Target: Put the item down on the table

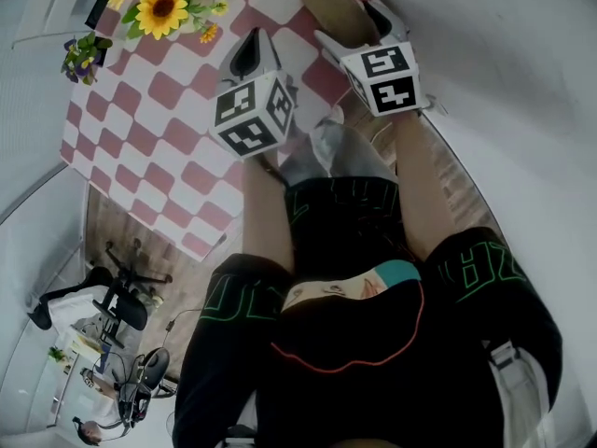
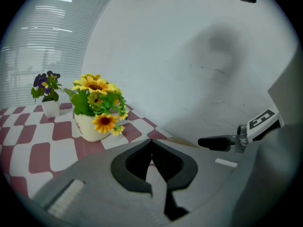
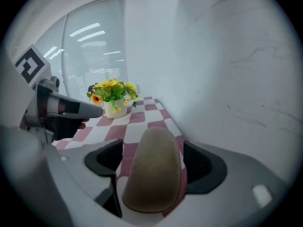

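Over red-and-white checked table [image 1: 140, 129], beside plain white wall [image 2: 189, 56]: tan rounded oblong item [image 3: 154, 178] pinched in right gripper [image 3: 154, 150]; left gripper [image 2: 151, 143] pressed together, near yellow sunflower pot [image 2: 97, 112].

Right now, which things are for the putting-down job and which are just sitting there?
For the job: right gripper, the brown item it holds, checkered table.
Just sitting there: sunflower pot, purple flower pot, left gripper, shut and empty.
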Tool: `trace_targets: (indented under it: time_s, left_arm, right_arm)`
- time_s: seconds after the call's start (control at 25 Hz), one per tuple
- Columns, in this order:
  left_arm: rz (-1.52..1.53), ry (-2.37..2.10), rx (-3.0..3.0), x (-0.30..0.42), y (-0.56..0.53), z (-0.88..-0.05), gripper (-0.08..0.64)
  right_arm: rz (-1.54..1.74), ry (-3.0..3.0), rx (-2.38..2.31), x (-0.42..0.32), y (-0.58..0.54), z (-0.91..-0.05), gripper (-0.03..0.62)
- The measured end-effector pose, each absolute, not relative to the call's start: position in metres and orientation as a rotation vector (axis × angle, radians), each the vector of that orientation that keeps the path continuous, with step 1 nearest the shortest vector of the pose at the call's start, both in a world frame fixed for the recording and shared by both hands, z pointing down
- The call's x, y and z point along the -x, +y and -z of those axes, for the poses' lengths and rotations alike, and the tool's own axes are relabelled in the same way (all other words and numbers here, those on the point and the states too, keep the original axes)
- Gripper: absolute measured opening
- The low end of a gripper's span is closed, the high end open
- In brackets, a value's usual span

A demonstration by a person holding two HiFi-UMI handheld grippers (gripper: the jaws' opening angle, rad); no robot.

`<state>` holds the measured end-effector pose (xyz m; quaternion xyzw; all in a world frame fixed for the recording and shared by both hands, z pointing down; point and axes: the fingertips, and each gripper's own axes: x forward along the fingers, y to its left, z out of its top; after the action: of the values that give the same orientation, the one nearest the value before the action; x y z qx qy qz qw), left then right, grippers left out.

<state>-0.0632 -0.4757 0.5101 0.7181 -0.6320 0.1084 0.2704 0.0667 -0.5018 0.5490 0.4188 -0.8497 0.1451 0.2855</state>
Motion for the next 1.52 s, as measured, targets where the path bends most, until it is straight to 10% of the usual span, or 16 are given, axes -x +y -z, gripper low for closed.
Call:
trace_targets:
  time_s: [0.2,0.32,0.48,1.52]
  left_arm:
    - [-0.24,-1.752,-1.983,0.061,-0.476,-0.476,0.009]
    - [-0.212,-1.81,-2.039,0.064,-0.48,-0.443,0.009]
    - [-0.208,-1.969,-2.106,0.082,-0.488,-0.391,0.009]
    - [-0.103,-2.144,-2.416,0.027,-0.52,-0.259,0.009]
  right_arm:
    - [-0.245,-2.441,-1.138,-0.063,-0.504,-0.49,0.362]
    - [-0.12,-2.481,-1.244,-0.073,-0.51,-0.449,0.12]
    - [0.007,-2.525,-1.326,-0.086,-0.515,-0.403,0.003]
    - [0.279,-2.639,-1.559,-0.166,-0.538,-0.272,0.003]
